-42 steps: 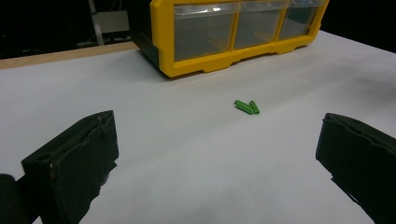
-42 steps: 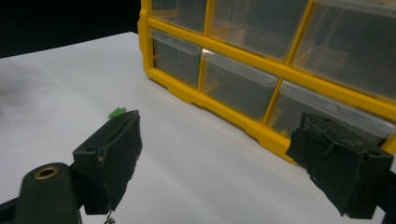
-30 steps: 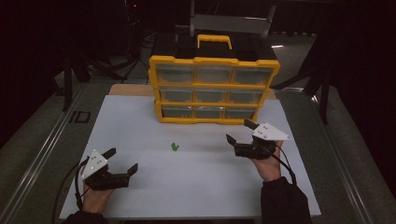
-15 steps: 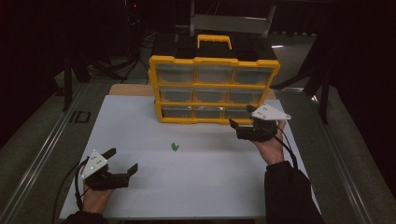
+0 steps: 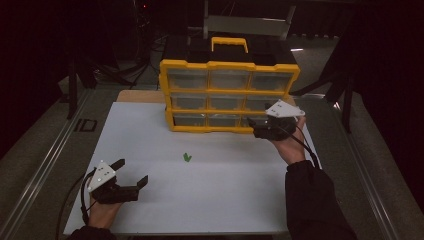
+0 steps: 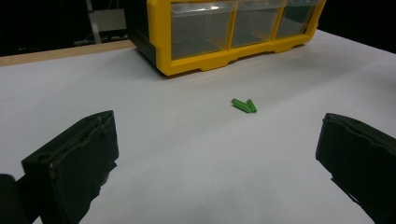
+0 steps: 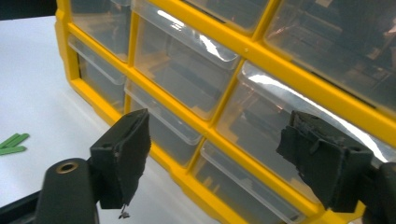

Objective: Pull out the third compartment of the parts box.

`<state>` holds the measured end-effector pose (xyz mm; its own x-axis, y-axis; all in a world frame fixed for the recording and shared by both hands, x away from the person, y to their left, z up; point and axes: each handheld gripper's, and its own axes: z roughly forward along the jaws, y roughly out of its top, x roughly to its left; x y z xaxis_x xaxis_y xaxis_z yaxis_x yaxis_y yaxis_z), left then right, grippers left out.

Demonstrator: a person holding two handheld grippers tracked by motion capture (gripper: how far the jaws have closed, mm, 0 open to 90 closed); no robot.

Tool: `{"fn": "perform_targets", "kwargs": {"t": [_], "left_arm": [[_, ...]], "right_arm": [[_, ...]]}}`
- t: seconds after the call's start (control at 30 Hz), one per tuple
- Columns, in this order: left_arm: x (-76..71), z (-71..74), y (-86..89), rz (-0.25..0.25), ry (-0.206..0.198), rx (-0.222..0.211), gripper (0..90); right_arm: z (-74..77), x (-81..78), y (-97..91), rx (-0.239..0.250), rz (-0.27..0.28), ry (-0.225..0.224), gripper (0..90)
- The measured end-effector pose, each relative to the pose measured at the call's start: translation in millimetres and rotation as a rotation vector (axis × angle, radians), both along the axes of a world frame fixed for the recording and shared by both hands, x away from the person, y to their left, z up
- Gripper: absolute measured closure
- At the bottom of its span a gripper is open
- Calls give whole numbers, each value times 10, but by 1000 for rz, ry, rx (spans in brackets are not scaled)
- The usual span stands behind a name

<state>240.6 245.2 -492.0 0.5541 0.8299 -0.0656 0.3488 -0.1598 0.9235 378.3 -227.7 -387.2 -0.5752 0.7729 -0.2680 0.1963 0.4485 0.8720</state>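
A yellow drawer cabinet with clear drawers and a handle stands at the far side of the white table. A small green piece lies on the table in front of it. My right gripper hovers just in front of the cabinet's lower right drawers. It is open, its jaws have just been closing a little, and nothing is between them. My left gripper rests open near the front left of the table, with the green piece lying well ahead of it.
Metal rails run along both sides of the table, and a wooden strip shows behind the white surface. The surroundings are dark, with a stand behind the cabinet.
My right gripper has moved away from me and upward, from the open table to the cabinet's lower right drawers. The left gripper and the green piece have stayed put.
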Motion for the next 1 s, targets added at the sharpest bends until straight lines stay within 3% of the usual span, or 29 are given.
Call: {"fn": "perform_targets", "kwargs": {"t": [0.1,0.37,0.43,0.47,0.53,0.57,0.67,0.7,0.77,0.87,0.93,0.97,1.0], "left_arm": [[-2,-2,-7,-1,1,-1,0],[1,-4,-9,-2,0,-2,0],[2,-5,-10,-2,2,-1,0],[2,-5,-9,-2,2,-1,0],[3,-5,-8,-2,3,0,0],[3,-5,-8,-2,3,-1,0],[3,-6,-9,-3,3,0,0],[4,-6,-9,-2,3,-1,0],[5,-7,-7,-2,3,0,0],[6,-8,-8,-3,4,1,0],[7,-9,-9,-5,6,4,0],[8,-10,-10,-5,6,4,0],[8,-10,-11,-4,7,5,0]], "right_arm": [[18,32,4,-25,-11,-4,197],[31,85,-1,-150,-43,-40,192],[50,92,11,-200,-46,-59,192],[65,101,28,-252,-49,-72,193],[71,107,37,-281,-48,-79,193],[80,121,54,-339,-45,-92,193],[86,127,71,-380,-39,-103,193],[90,127,91,-434,-33,-120,193],[89,130,99,-451,-31,-127,194],[83,129,137,-538,-32,-148,207],[81,134,144,-562,-32,-156,212],[78,141,158,-605,-32,-175,217],[78,141,158,-605,-32,-175,217]]}}
